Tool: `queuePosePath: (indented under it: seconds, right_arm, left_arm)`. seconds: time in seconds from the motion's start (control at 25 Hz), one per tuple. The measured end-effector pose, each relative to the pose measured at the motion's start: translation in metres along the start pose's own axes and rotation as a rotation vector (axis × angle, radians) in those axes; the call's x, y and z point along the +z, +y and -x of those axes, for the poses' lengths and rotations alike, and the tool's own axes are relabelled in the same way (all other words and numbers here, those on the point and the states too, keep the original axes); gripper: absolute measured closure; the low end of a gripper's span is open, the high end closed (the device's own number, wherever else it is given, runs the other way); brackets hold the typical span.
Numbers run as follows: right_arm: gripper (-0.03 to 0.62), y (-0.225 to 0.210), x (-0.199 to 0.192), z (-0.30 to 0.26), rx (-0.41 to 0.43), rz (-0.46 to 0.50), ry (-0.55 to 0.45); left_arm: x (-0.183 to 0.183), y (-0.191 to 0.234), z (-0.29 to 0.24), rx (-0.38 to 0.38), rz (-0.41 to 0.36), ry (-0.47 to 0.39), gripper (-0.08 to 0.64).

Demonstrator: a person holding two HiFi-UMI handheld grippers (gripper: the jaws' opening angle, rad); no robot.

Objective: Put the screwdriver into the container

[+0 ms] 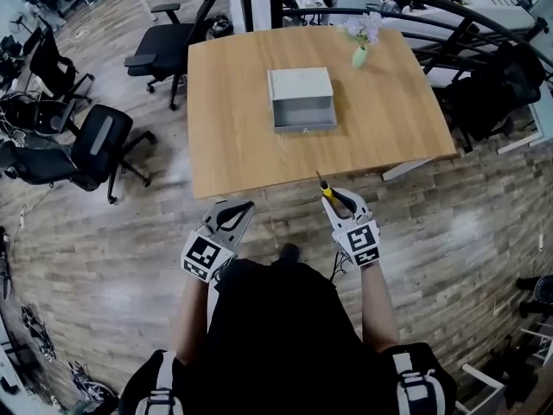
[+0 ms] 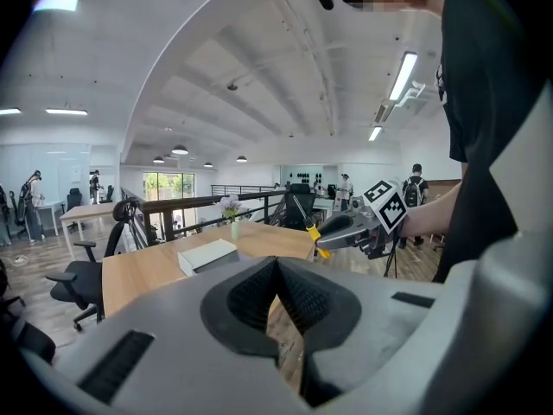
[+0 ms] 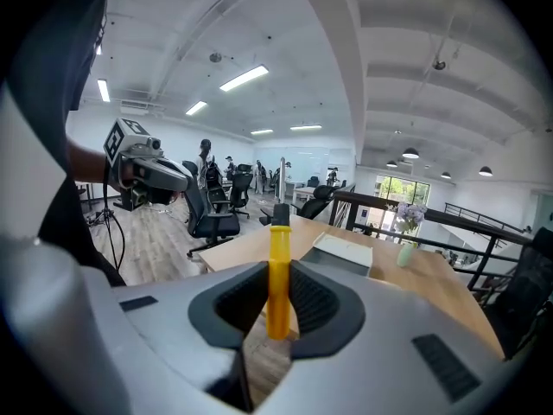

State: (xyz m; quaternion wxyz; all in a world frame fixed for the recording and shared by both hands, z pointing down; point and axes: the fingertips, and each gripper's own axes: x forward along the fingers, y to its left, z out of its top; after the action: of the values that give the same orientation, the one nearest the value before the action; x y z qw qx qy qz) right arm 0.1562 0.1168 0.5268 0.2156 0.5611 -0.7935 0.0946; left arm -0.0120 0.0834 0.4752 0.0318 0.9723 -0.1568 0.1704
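Note:
A grey open container [image 1: 301, 98] sits on the middle of the wooden table [image 1: 233, 145]; it also shows small in the left gripper view [image 2: 207, 254] and the right gripper view [image 3: 344, 252]. My right gripper [image 1: 335, 199] hangs just short of the table's near edge, shut on a screwdriver [image 1: 325, 189] with a yellow handle [image 3: 277, 279] and a black tip that points toward the table. My left gripper [image 1: 237, 211] hovers beside it on the left, shut with nothing between its jaws [image 2: 278, 296]. The right gripper [image 2: 341, 230] with the screwdriver is also seen from the left gripper view.
A small green vase of pale flowers [image 1: 363, 40] stands at the table's far right. Black office chairs [image 1: 82, 150] are to the left on the wood floor, another chair [image 1: 168, 46] farther back. A dark railing [image 1: 449, 15] curves behind the table.

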Motion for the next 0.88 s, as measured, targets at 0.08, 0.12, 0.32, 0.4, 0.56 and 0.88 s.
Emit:
queuePosePath:
  seconds: [0.08,0.12,0.32,0.4,0.56,0.88]
  right_arm:
    - [0.505,-0.007,-0.003,0.001,0.004,-0.001,0.000]
    - [0.505,-0.010,-0.004,0.002,0.004,-0.003,-0.001]
    - [0.505,-0.025,-0.014,0.005,0.002,0.000,0.003]
    - [0.505,-0.026,-0.013,0.003,0.003,0.000,0.004]
    - [0.505,-0.026,-0.009,-0.005,0.011,-0.007,0.007]
    - [0.505,-0.042,-0.005,-0.028,-0.016,-0.019,0.061]
  left_arm:
    - [0.001,-0.005,-0.007,-0.003,0.002,0.004,0.538]
    - [0.001,-0.007,-0.011,-0.006,0.001,0.004,0.538]
    - [0.005,-0.016,-0.026,-0.014,-0.010,0.001,0.538]
    - [0.004,-0.015,-0.028,-0.015,-0.010,0.004,0.538]
    - [0.001,-0.006,-0.031,-0.020,0.006,0.005,0.538]
    - [0.004,0.027,-0.059,-0.080,0.021,0.000,0.538]
